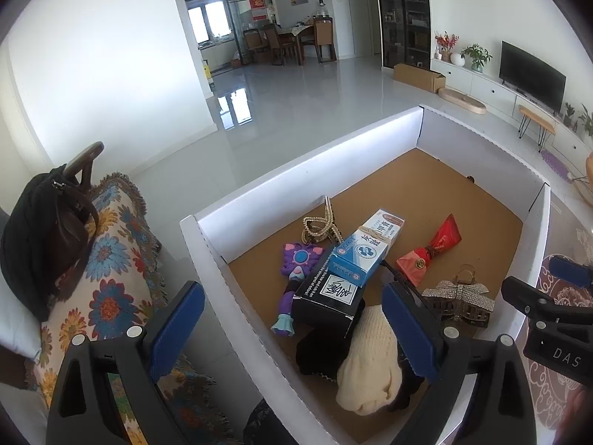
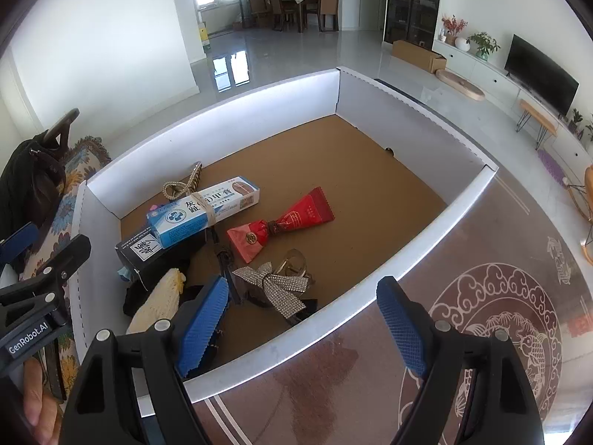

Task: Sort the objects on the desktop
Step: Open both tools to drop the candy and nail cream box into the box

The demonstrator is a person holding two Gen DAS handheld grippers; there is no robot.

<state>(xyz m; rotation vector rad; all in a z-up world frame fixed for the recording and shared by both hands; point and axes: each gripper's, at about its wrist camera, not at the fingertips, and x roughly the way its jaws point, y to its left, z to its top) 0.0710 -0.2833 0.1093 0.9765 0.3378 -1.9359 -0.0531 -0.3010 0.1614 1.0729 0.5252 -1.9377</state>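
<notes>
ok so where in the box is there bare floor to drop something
The far half of the cardboard tray is bare, from the red tube back to the far corner. The strip along the right wall is free too. The near-left corner is crowded: blue-and-white box on the black box, rhinestone bow clip, cream knit.

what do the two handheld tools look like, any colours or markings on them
Both match: black plastic frames with triangular cut-outs and silver round bolt heads, each finger ending in a blue textured pad. The left tool shows white "GenRobot.AI" lettering on its side in the right wrist view; the right tool shows "DAS" in the left wrist view. No cables or sleeves show.
</notes>
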